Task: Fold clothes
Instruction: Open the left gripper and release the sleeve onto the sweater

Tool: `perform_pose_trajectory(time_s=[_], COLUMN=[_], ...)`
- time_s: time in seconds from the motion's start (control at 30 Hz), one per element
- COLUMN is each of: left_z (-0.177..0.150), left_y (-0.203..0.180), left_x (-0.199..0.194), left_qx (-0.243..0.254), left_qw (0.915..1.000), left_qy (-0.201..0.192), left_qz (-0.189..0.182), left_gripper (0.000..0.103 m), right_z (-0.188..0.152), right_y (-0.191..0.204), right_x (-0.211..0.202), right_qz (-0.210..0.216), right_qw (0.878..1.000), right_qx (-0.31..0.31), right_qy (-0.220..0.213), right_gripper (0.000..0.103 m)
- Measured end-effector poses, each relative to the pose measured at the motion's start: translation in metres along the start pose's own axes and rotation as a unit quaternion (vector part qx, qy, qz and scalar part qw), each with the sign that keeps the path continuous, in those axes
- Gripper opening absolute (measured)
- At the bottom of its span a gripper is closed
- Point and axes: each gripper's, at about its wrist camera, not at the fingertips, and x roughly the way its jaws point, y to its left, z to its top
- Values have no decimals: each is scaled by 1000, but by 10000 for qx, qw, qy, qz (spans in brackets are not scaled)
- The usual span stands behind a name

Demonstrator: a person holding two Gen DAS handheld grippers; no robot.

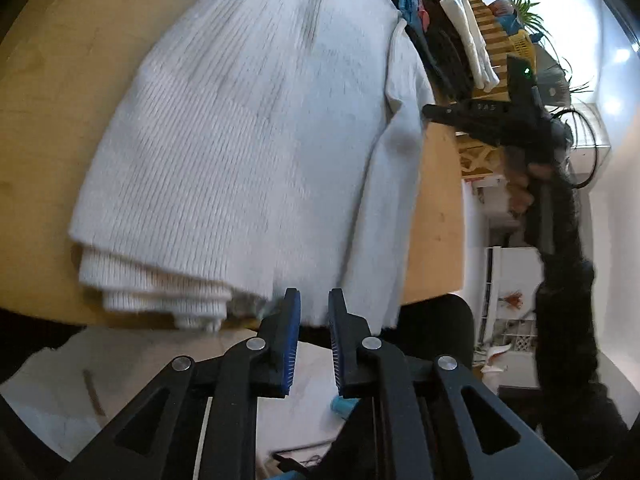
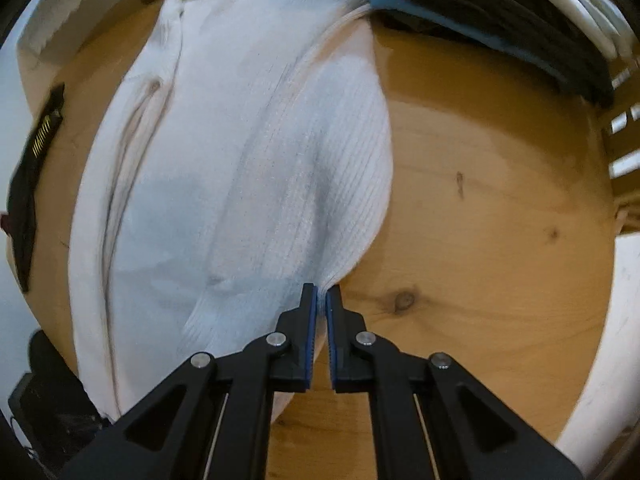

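**White ribbed sweater pinched at one edge, other gripper parted at the hem**

A white ribbed sweater (image 1: 248, 132) is spread lengthwise on the round wooden table (image 2: 480, 208), with several layers stacked at its hem, so part of it is already doubled over. The right gripper (image 2: 322, 300) is clenched on a gathered edge of the sweater (image 2: 240, 160), on the side facing the bare wood; knit is seen squeezed between its blue pads (image 2: 311, 320), presumably so that this edge can be lifted or carried across. The left gripper (image 1: 314, 300) is held just off the sweater's hem with its jaws parted and nothing between them; the hem hangs slightly past the table's rim there, within reach of a grasp. Beyond the sweater's far end, a pile of folded clothes (image 1: 440, 32) is kept at the table's edge, likely as the place for finished pieces. Whether the sweater is being folded further or merely straightened cannot be settled.
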Motion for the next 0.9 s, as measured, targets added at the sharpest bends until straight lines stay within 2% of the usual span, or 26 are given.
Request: perform_pose_trajectory(time_s=[0.07, 0.13, 0.2, 0.27, 0.33, 0.37, 0.47, 0.63, 0.7, 0.8, 0.83, 0.9], left_z=[-1, -4, -6, -4, -3, -3, -7, -14, -15, -11, -9, 7], left_y=[-21, -48, -71, -81, -83, -83, -79, -88, -87, -86, -86, -75], left_x=[-7, -5, 10, 26, 43, 50, 59, 71, 71, 53, 47, 39], left_qx=[669, 1514, 2108, 2403, 2617, 2667, 2659, 2877, 2862, 2690, 2626, 2505], left_qw=[9972, 9867, 9746, 9658, 9566, 9534, 9510, 9437, 9453, 9532, 9557, 9564], left_qy=[-180, -220, -143, -55, 35, 97, 117, 260, 356, 112, 14, -189], left_qz=[288, 544, 748, 969, 1283, 1408, 1576, 1611, 1522, 1376, 1327, 1491], left_gripper=[14, 22, 22, 23, 23, 23, 23, 23, 23, 23, 23, 23], right_z=[-12, -32, -53, -67, -63, -61, -55, -45, -41, -48, -50, -49], right_y=[-6, -8, -8, -4, 4, 7, 19, 37, 45, 71, 72, 65], right_x=[-10, -18, -23, -22, -15, -12, -2, 14, 21, 17, 12, -2], right_qz=[280, 496, 696, 762, 730, 715, 667, 588, 556, 248, 309, 610], right_qw=[9991, 9980, 9967, 9963, 9965, 9966, 9967, 9964, 9961, 9902, 9894, 9906], right_qx=[192, 224, 201, 121, 32, -13, -147, -370, -459, -1283, -1314, -997], right_qy=[-251, -335, -371, -377, -398, -409, -442, -496, -518, -486, -530, -704], right_gripper=[14, 14, 14, 14, 14, 14, 14, 14, 14, 16, 16, 16])
